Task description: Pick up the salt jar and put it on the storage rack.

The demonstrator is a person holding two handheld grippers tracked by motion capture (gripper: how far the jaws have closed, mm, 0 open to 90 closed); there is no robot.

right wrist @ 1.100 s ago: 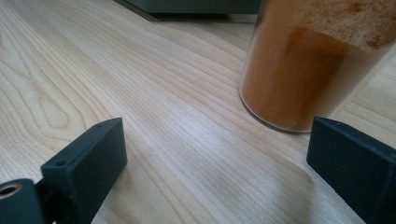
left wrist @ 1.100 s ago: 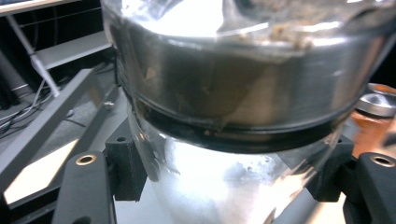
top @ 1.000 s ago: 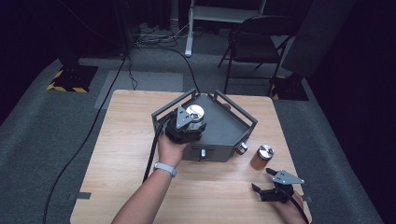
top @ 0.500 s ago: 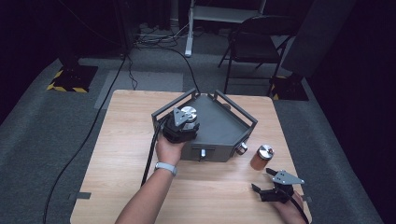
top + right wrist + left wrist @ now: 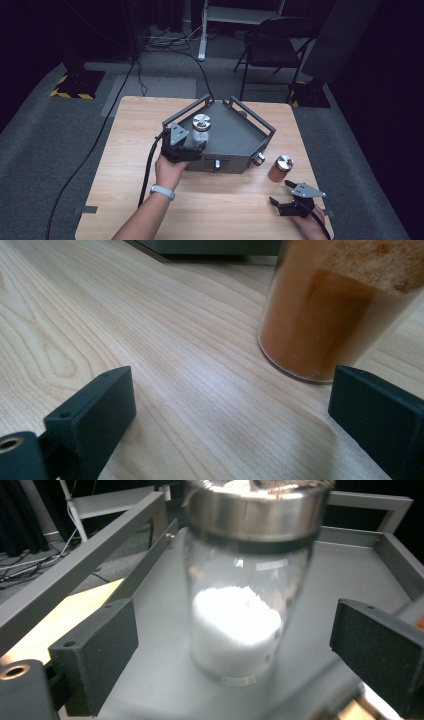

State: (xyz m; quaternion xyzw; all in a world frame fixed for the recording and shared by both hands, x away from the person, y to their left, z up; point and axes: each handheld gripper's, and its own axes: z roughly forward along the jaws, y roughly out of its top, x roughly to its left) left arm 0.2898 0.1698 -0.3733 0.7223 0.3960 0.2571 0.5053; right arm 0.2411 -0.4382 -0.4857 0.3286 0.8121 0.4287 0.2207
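Since the earlier frame the left tongs (image 5: 192, 145) have been drawn back toward the near edge of the grey tray (image 5: 235, 145), and their jaws have just been opening. They now stand wide, with the white-filled jar (image 5: 240, 610) between them but gripped by neither pad; a gap is seen on each side in the left gripper view. The jar, capped with a metal lid (image 5: 201, 120), is set upright on the tray floor, near the tray's left rail. The tray itself is placed on the tabletop (image 5: 115, 165), about its middle. The right tongs (image 5: 295, 204) are held low over the tabletop, well to the right of the tray's near corner, jaws spread and nothing held. An orange-filled jar (image 5: 280, 168) is stood on the tabletop just right of the tray's front, ahead of the right tongs and untouched by them.
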